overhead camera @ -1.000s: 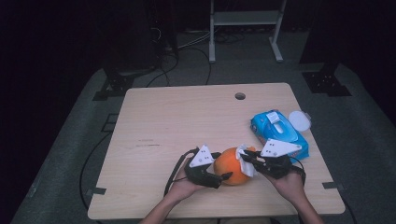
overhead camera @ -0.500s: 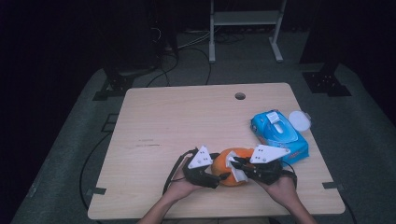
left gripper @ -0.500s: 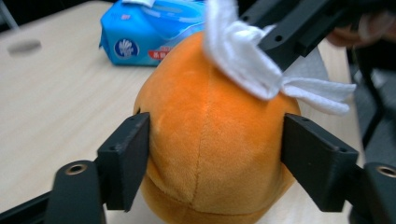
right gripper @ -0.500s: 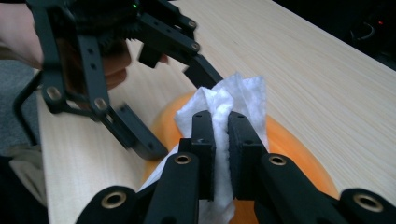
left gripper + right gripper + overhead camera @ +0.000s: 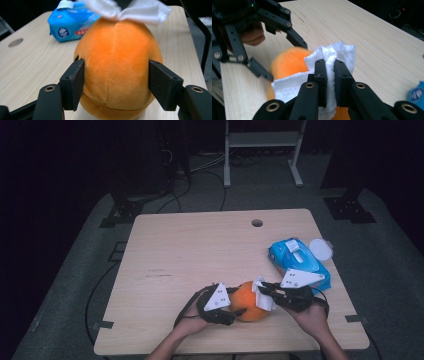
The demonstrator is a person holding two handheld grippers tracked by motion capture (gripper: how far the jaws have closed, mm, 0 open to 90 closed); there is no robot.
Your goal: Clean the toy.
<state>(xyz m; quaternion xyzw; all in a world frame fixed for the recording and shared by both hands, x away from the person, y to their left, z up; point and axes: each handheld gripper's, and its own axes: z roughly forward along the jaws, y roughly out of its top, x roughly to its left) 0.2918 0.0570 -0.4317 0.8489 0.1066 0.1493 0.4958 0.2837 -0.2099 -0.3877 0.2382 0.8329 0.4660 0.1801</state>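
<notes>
Lower middle of the high view: we see the left gripper point(image 5: 235, 307) and right gripper point(image 5: 263, 288) meeting at an orange plush point(image 5: 249, 301) near the table's point(image 5: 190, 250) front edge. In the left gripper view the 2 jaws sit on either side of the plush point(image 5: 117, 62), pads touching its flanks; they have just been closing, plush between them, so we call it grasping the plush. In the right gripper view the right gripper point(image 5: 330, 75) is clenched on a white wipe point(image 5: 334, 56), bunched between the jaws and draped over the plush point(image 5: 287, 62); left gripper point(image 5: 282, 50) in the upper left there. In the high view the wipe point(image 5: 262, 295) lies against the plush's right side. Farther back, right of centre, a blue wipe pack point(image 5: 297, 262) lies on the table, with a round white lid point(image 5: 320, 249) just beside it at upper right. A hole point(image 5: 257, 223) sits near the far edge.
</notes>
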